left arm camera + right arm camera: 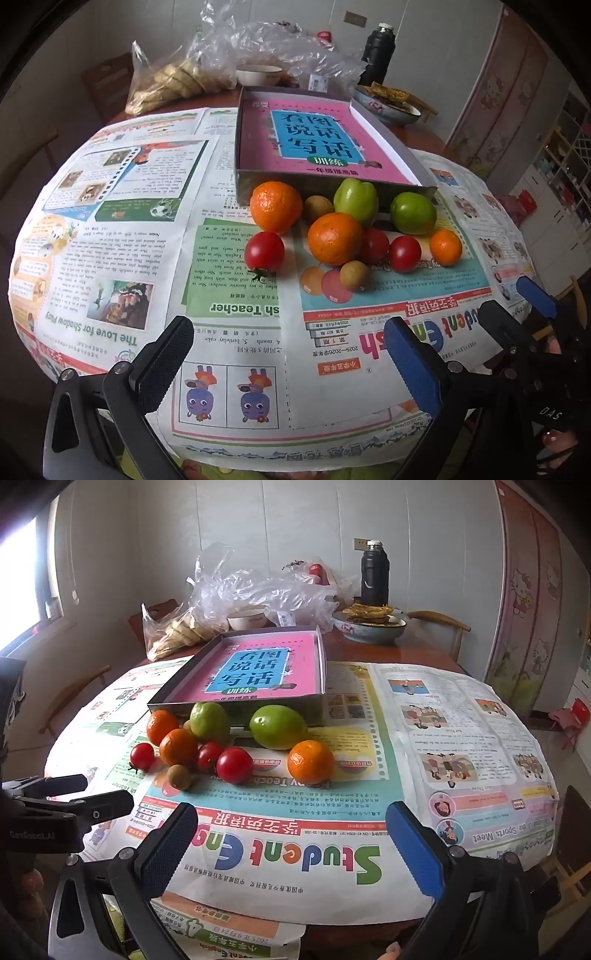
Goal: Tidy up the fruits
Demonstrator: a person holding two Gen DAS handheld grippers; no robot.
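A heap of fruit lies on newspaper in front of a shallow box (pixel 243 147) (pixel 323 672) with a pink book inside. It holds oranges (pixel 276 206) (pixel 311 762), two green fruits (pixel 413 213) (pixel 277 726), red tomatoes (pixel 264 251) (pixel 234 765) and small brown kiwis (pixel 354 275) (pixel 178 776). My left gripper (pixel 288 354) hovers open near the table's front, short of the heap, nothing between its fingers. My right gripper (pixel 291 838) is also open and empty, nearer the front edge, with the small orange ahead. The right gripper's blue fingertips (pixel 537 297) show at the left view's right edge.
At the back stand plastic bags (pixel 255 594) with biscuits, a white bowl (pixel 246 619), a black flask (pixel 375 574) and a dish of flatbread (pixel 369 626). Wooden chairs (pixel 439 622) ring the round table. Newspaper (pixel 461 738) covers the right side.
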